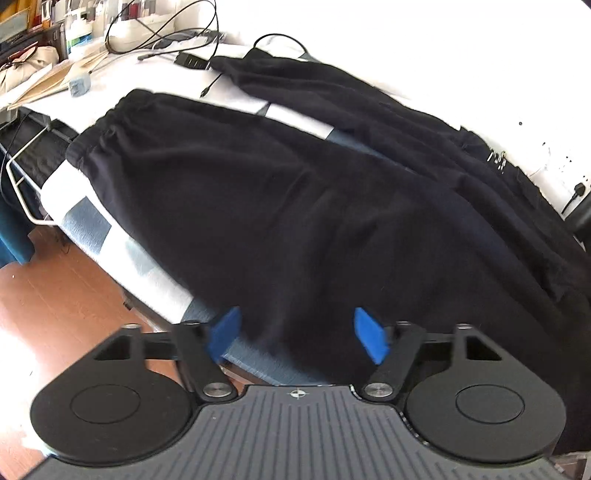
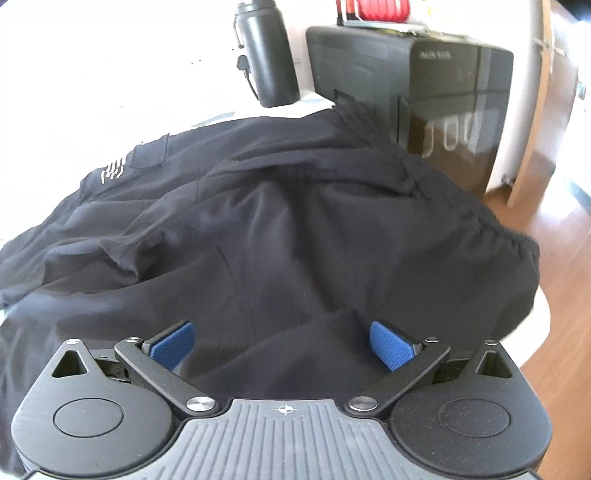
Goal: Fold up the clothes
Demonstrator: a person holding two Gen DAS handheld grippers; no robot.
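Nearest the left wrist camera, the left gripper (image 1: 297, 334) hangs over the near edge of a pair of black fabric trousers (image 1: 266, 206) with its blue-padded fingers (image 1: 371, 339) apart — dark cloth shows in the gap, but neither pad presses on it. The trousers lie spread across a table covered by a white cloth with grey-blue squares (image 1: 92, 225); one leg ends at a gathered cuff (image 1: 107, 129) toward the far left, and the other leg (image 1: 332, 92) runs beyond it. Past the cuff sit a small grey block (image 1: 79, 85), black cables (image 1: 162, 33) and a black power strip (image 1: 192, 61). Brown wooden floor (image 1: 55, 295) shows to the left of the table.

From the right wrist camera, the right gripper (image 2: 282, 345) points down at the waist end of the same garment, its blue textured pads (image 2: 391, 343) spread wide, with a loose fold of cloth lying between them — not pinched. The elastic waistband (image 2: 461, 206) curves along the right edge, and a small white logo (image 2: 114, 170) sits on the left of the cloth. Behind stand a matte black bottle (image 2: 266, 55) and a glossy black box-shaped appliance (image 2: 424, 99), the latter just beside the waistband.
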